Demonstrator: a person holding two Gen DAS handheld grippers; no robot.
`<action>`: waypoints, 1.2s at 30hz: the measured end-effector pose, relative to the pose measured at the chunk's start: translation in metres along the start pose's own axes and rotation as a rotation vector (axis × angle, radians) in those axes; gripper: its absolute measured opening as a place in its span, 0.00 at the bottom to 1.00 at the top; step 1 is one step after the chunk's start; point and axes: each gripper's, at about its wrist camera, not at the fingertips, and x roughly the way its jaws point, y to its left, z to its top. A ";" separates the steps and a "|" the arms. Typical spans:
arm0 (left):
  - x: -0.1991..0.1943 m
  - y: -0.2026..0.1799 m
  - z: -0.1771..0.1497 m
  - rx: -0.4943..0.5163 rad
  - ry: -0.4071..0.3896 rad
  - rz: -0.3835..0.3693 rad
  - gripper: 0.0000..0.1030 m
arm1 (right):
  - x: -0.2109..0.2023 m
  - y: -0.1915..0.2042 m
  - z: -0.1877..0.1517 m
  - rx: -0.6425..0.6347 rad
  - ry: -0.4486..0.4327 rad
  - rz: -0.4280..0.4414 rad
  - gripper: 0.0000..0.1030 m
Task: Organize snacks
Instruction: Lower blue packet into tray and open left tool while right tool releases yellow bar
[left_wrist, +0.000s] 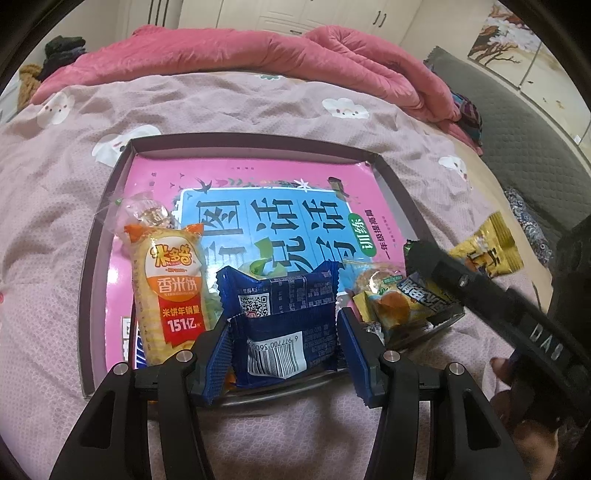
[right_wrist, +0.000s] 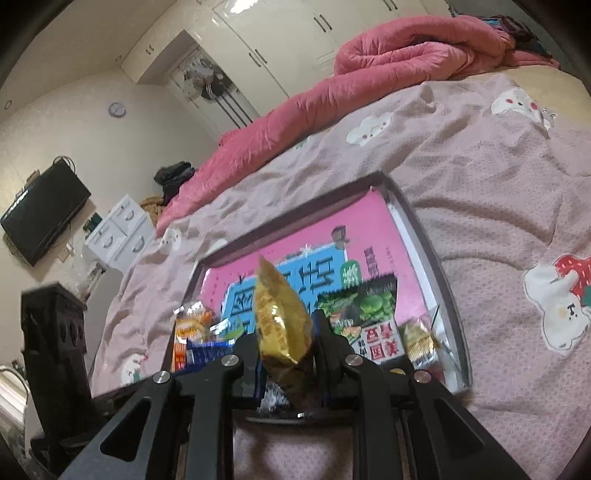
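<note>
Snacks lie in a dark-rimmed tray (left_wrist: 110, 206) on the bed (left_wrist: 55, 258), over a pink book (left_wrist: 240, 184). Left claw (left_wrist: 282, 354) is clenched on a blue packet (left_wrist: 291, 325) beside an orange rice-cracker pack (left_wrist: 170, 288). Right claw (right_wrist: 286, 343) grasps a gold packet (right_wrist: 282, 317), lifted above the tray near a green pea bag (right_wrist: 362, 314).

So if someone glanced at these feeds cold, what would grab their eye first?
Probably the gold snack packet pinched upright in the right gripper above the tray. Next, the blue snack packet between the left gripper fingers at the tray's near edge, and the bright pink book lining it.
</note>
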 end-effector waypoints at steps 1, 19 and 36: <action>0.000 0.000 0.000 0.000 0.000 0.000 0.55 | -0.001 -0.001 0.001 0.004 -0.006 0.003 0.21; -0.002 0.001 -0.001 0.000 0.004 -0.002 0.55 | -0.006 -0.016 0.004 0.094 -0.014 0.003 0.23; -0.009 0.002 0.001 -0.016 -0.003 -0.008 0.55 | -0.036 -0.026 0.006 0.099 -0.060 -0.052 0.35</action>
